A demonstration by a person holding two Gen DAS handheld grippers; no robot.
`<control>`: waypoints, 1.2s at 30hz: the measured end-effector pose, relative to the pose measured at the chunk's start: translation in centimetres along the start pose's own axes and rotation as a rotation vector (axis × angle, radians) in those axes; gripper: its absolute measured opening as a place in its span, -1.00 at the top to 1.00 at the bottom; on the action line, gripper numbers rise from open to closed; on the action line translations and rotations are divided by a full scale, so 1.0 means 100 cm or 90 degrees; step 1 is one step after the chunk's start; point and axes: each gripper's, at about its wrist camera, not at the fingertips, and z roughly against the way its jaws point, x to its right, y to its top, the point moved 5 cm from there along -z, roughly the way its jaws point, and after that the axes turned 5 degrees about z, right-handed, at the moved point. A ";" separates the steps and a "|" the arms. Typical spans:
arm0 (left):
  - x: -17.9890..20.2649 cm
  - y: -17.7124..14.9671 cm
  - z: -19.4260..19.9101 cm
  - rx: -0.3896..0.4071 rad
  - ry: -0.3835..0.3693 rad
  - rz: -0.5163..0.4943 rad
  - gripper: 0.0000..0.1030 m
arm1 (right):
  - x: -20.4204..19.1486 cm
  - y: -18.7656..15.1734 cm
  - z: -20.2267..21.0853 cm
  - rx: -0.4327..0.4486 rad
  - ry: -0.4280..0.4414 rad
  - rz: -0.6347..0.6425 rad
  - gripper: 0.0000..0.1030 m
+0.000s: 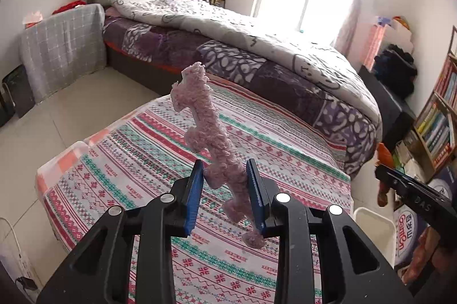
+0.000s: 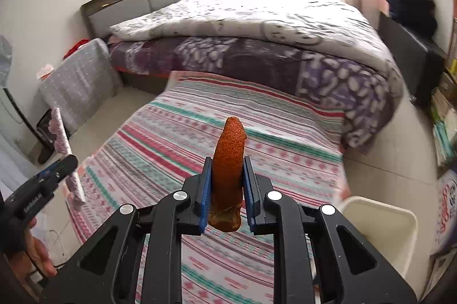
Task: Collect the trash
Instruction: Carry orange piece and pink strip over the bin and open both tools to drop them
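Note:
My left gripper (image 1: 225, 169) is shut on a long twisted pink strip of tissue (image 1: 205, 127) that stands up between its blue pads, above the striped patterned cloth (image 1: 160, 150). My right gripper (image 2: 227, 164) is shut on an orange sponge-like piece (image 2: 230, 155) that points up and forward over the same cloth (image 2: 177, 132). The left gripper (image 2: 54, 172) with its pink strip (image 2: 61, 132) also shows at the left edge of the right wrist view. The right gripper's black body (image 1: 411, 189) appears at the right of the left wrist view. A white bin (image 2: 380, 227) stands at the lower right, beside the cloth's edge.
A large bed with a white quilt (image 1: 257, 38) and purple blanket (image 2: 257, 58) lies behind the cloth. A grey checked cover (image 1: 62, 47) stands at the left, a bookshelf (image 1: 440, 115) and bags at the right. Pale tiled floor (image 1: 57, 110) lies to the left. A person's hand (image 2: 37, 255) holds the left gripper.

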 end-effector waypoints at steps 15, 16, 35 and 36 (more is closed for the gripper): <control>0.063 -0.029 -0.010 -0.012 -0.026 -0.095 0.39 | 0.114 -0.062 0.019 -0.015 -0.089 -0.131 0.62; 0.067 -0.030 -0.011 -0.014 -0.027 -0.099 0.39 | 0.121 -0.065 0.017 -0.029 -0.095 -0.142 0.62; 0.201 -0.094 -0.023 -0.050 -0.156 -0.235 0.39 | 0.229 -0.090 0.069 0.011 -0.249 -0.230 -0.48; 0.209 -0.099 -0.024 -0.056 -0.165 -0.241 0.39 | 0.236 -0.093 0.074 0.016 -0.267 -0.245 -0.61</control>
